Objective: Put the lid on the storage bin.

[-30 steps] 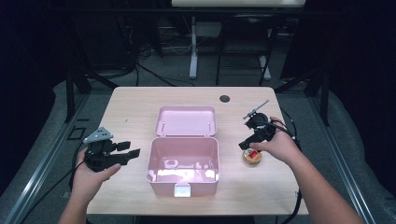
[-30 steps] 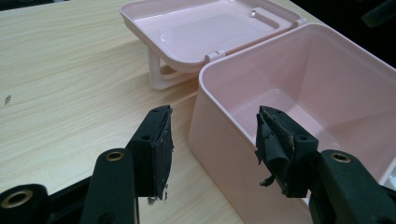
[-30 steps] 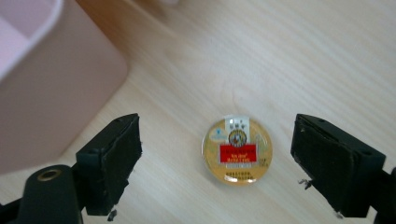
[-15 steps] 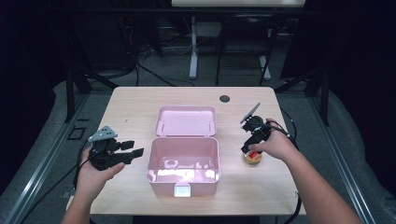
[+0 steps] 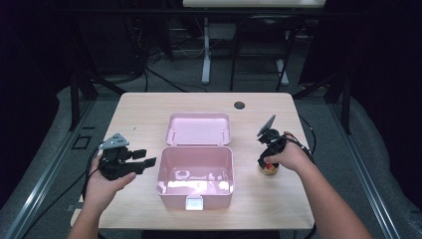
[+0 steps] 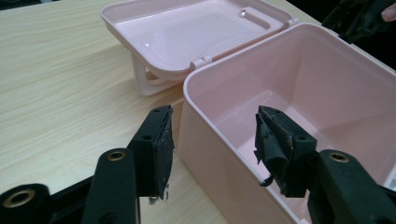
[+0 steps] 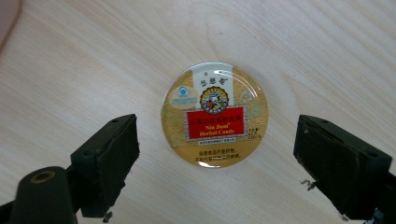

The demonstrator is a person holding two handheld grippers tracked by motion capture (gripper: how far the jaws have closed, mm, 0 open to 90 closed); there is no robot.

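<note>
A pink box stands open mid-table, its lid laid back flat behind it; the inside looks bare. My left gripper hovers open just left of the box, and in the left gripper view its jaws straddle the box's near wall. A round gold candy tin with a red label lies flat on the wood to the right of the box. My right gripper points straight down over the candy tin, open, with one jaw on either side and neither touching it.
A small dark round hole sits near the table's far edge. The light wooden table is bare around the box. Dark floor, cables and stand legs lie beyond the far edge.
My right gripper has dropped and turned downward over the candy tin. The left gripper has shifted slightly right, closer to the box's left wall.
</note>
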